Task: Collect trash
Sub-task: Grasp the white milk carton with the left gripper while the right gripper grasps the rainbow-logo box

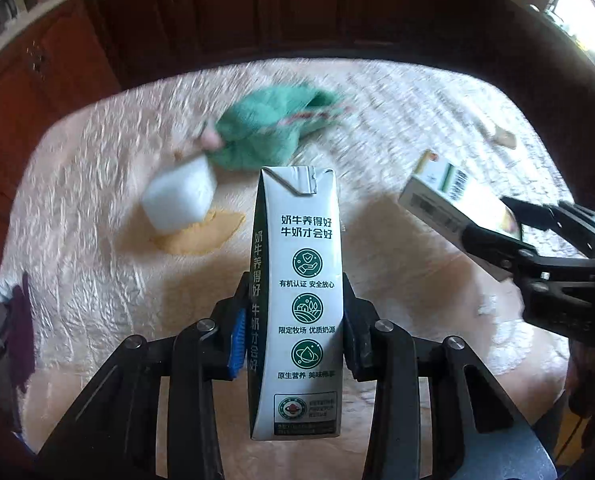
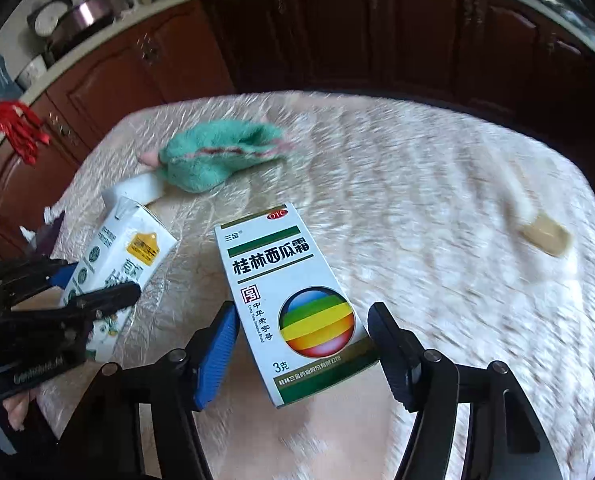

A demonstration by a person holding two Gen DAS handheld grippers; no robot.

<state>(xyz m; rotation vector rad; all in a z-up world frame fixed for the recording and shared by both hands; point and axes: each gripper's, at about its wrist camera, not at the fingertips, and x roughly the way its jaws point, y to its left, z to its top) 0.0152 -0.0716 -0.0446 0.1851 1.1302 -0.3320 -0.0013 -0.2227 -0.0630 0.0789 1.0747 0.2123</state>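
Left gripper (image 1: 295,312): your L jaws are clamped on the milk carton (image 1: 297,300), pads pressing both narrow sides about mid-height. Carton stands along the fingers, folded top pointing away from you, lifted clear of the table.
Milk carton, other view: seen from the R wrist cam it sits at far left (image 2: 125,256), tilted, w/ the left gripper (image 2: 93,288) across its lower half.
Right gripper (image 2: 301,344): your R jaws straddle the medicine box (image 2: 293,300). Blue pad on the left sits against the box edge; black finger on the right is at the box's lower corner. From the L wrist cam the fingers close over the box end, so it's a grip on the box, held off the table.
Medicine box, other view: white w/ green stripes and barcode, at right (image 1: 449,200), tilted, one end inside the right gripper (image 1: 497,236).
Box look: white face, green bars, striped coloured ball, "3" in lower corner.
Table (image 2: 437,200): round, pale crinkled cover; both views blurred.
Green cloth (image 1: 269,132): bunched, far side of table, beyond the carton.
White block (image 1: 179,196): just beside the green cloth, nearer you, resting on an orange patch (image 1: 205,232).
Beige item (image 2: 545,236): small, flat, right part of table, well apart from the rest; can't tell what it is.
Cabinets (image 2: 337,32): dark red-brown wood doors behind table.
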